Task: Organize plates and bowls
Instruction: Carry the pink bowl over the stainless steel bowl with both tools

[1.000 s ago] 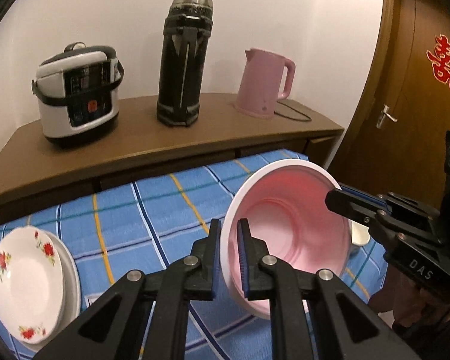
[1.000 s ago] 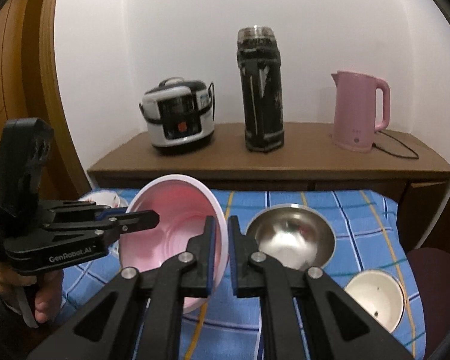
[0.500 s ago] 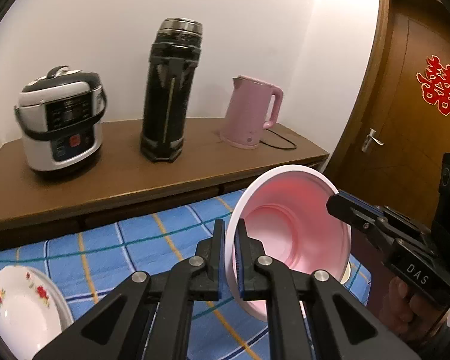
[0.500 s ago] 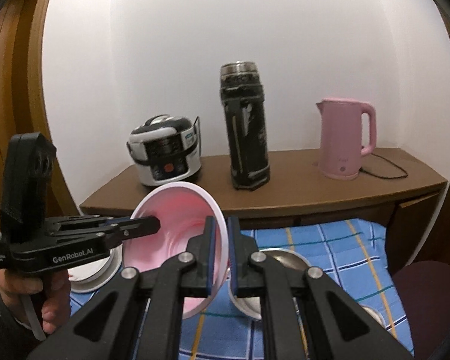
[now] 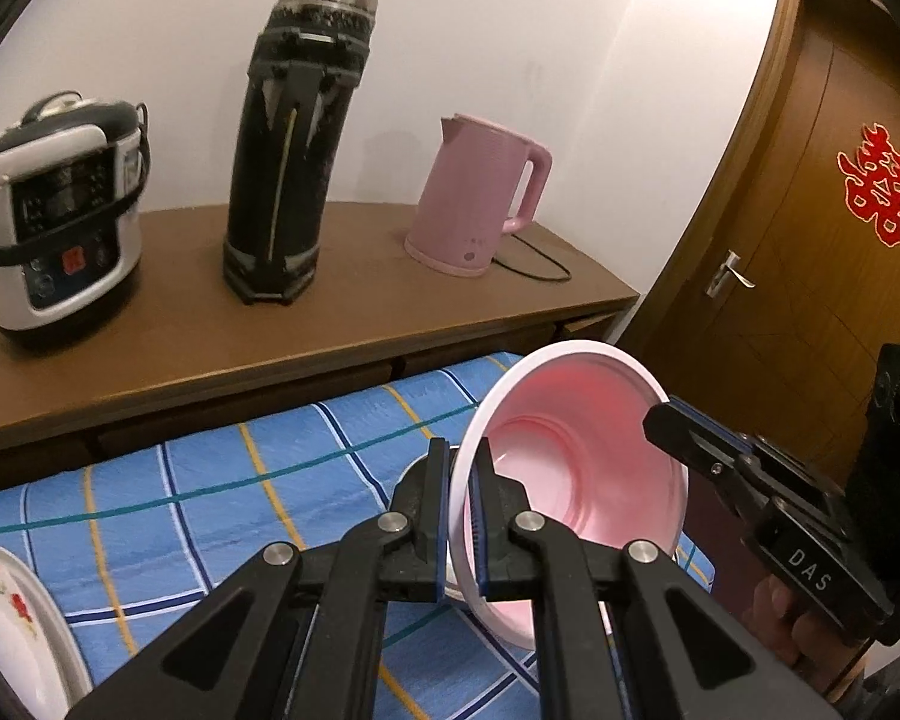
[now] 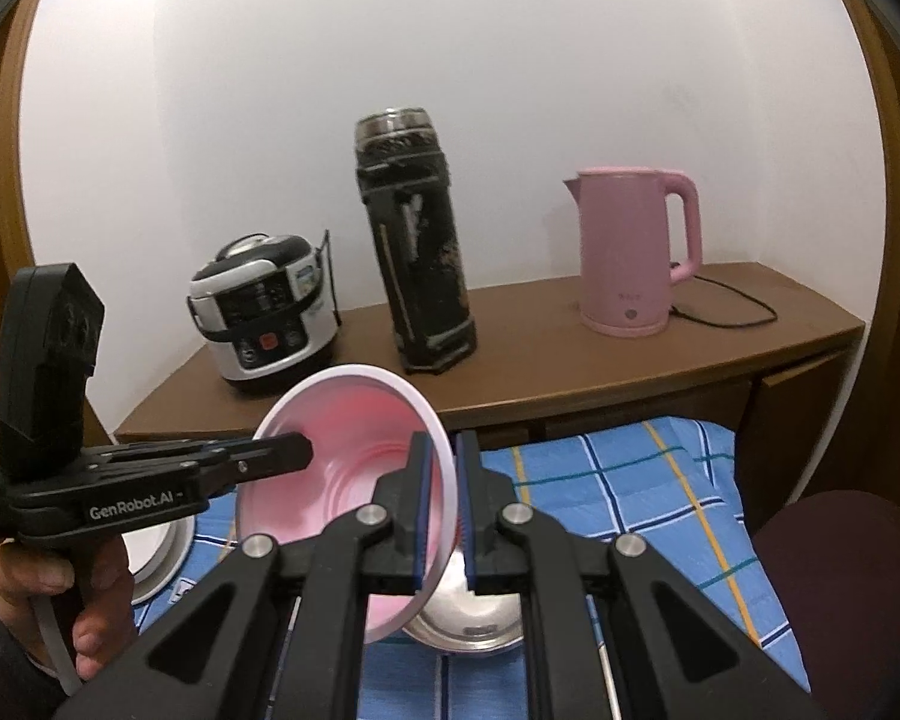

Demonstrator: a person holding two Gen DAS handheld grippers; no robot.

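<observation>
A pink bowl with a white rim hangs tilted on its side above the blue checked tablecloth. My left gripper is shut on its near rim. My right gripper pinches the opposite rim. In the right wrist view the same pink bowl sits between my right gripper, shut on the rim, and my left gripper. A steel bowl rests on the cloth below it. Stacked flowered plates lie at the far left.
A rice cooker, a black thermos and a pink kettle stand on the wooden sideboard behind the table. A wooden door is at the right. A dark rounded seat is beside the table's right edge.
Both grippers have carried the pink bowl upward and to the right. The plates have slid toward the left edge of the left view, and the steel bowl now sits under the pink one.
</observation>
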